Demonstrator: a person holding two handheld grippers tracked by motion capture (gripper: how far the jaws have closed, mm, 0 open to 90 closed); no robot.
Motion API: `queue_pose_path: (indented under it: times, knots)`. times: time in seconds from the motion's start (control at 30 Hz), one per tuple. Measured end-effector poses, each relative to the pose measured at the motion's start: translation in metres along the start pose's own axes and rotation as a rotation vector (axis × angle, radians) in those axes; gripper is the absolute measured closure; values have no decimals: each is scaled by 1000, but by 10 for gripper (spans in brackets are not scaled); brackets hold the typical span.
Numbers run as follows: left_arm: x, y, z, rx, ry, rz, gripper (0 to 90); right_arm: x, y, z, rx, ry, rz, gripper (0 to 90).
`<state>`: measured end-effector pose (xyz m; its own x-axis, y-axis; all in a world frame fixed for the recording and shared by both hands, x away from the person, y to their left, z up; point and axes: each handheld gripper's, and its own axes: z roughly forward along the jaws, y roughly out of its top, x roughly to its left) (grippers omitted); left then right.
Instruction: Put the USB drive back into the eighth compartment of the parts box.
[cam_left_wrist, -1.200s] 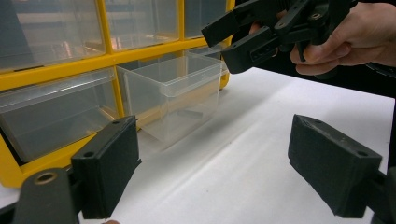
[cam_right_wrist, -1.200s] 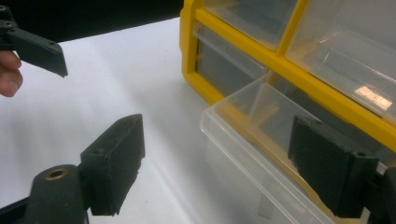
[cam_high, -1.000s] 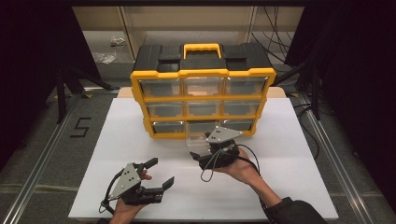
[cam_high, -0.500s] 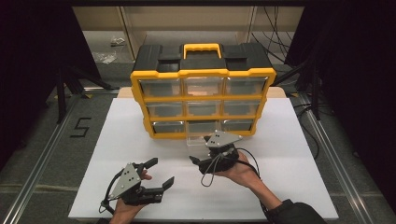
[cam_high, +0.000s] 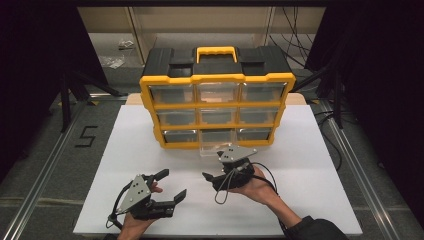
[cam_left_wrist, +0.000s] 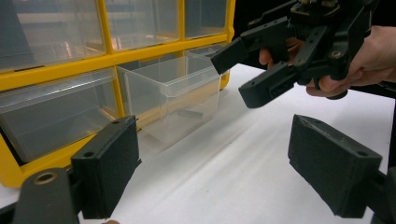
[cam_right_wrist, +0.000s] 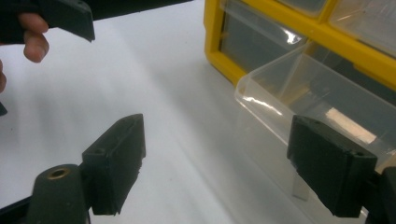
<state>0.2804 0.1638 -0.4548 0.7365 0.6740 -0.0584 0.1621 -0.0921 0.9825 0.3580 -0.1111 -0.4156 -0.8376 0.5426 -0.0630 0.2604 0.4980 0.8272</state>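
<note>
The clear plastic drawer (cam_high: 216, 146) stood pulled out of the bottom middle slot of the yellow-framed organiser cabinet (cam_high: 218, 108), presumably for access. The right gripper (cam_high: 216, 176) hovered just beside it, jaws apart; the left gripper (cam_high: 171, 184) waited nearer the person, likewise spread.

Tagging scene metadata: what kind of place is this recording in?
Probably a lab data-collection booth, not a home or workshop floor: a white tabletop ringed by black curtains, a floor marker "5", and a yellow drawer organizer staged before two open hand-held grippers, left and right.
</note>
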Motion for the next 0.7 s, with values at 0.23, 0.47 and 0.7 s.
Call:
queue_pose_path:
  times: [0.23,0.47,0.7]
  knots:
    - [0,0,0,0,-1,1,161,3,-6,6,28,27,5,206]
    - [0,0,0,1,-1,3,161,3,-10,9,44,33,16,208]
    - [0,0,0,1,-1,3,160,3,-15,14,61,42,25,211]
